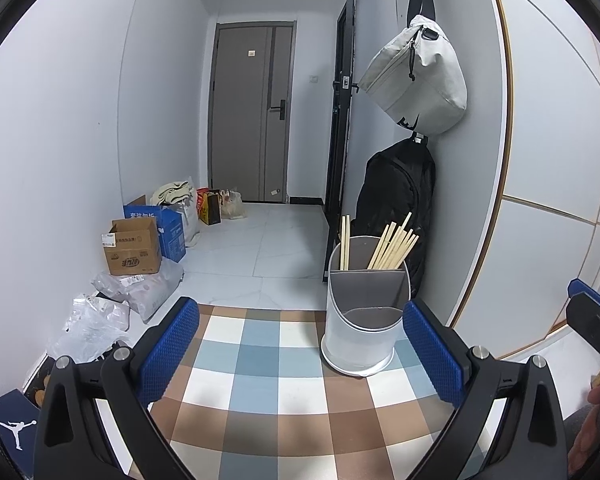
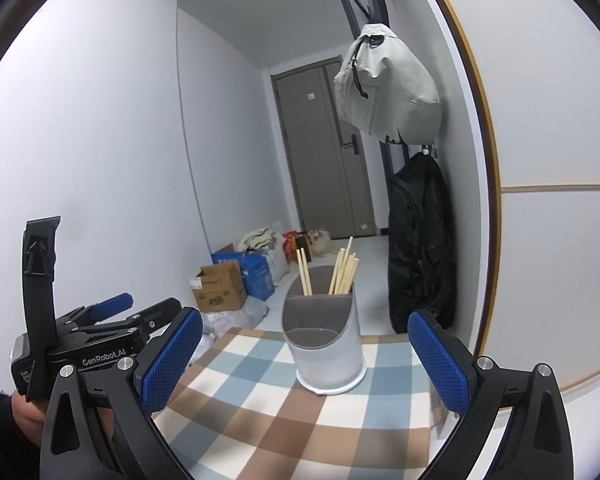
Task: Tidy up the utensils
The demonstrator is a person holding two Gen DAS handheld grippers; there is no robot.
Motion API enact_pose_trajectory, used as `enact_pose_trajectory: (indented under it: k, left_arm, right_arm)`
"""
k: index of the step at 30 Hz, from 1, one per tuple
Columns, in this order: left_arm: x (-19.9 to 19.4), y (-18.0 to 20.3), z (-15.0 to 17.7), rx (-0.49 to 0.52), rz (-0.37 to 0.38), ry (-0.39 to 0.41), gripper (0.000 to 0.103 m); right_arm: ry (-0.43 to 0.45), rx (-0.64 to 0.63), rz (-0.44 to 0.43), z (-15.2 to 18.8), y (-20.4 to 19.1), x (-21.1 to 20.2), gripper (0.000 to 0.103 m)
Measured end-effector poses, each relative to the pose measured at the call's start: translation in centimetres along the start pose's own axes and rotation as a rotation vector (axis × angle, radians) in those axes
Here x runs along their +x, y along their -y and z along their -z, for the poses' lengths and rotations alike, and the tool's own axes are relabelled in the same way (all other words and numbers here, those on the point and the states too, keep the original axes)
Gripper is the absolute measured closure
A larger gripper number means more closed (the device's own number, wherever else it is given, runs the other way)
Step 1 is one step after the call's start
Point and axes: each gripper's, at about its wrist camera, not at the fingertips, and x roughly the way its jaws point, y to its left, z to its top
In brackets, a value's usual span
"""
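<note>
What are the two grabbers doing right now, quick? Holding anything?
Left gripper: open, fingers wide apart, holding nothing.
Right gripper: open, fingers wide apart, holding nothing.
The chopsticks already stand in the utensil holder.

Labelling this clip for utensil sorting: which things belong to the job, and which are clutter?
Job:
utensil holder
chopsticks
left claw, open
right claw, open

Clutter:
grey bag
black backpack
cardboard box
blue box
</note>
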Motion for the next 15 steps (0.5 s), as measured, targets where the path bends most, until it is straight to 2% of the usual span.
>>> enact_pose_trajectory:
  k: [9, 15]
  left_arm:
    - [-0.04, 0.21, -0.1, 0.01, 0.012, -0.001, 0.004]
    - [0.38, 0.47, 0.0, 0.007, 0.051, -0.03, 0.004]
  right_arm:
    - [-0.001, -0.015, -0.013, -0.02, -0.42, 0.04, 0.0]
    - [0.001, -0.014, -0.021, -0.04, -0.54, 0.2, 0.0]
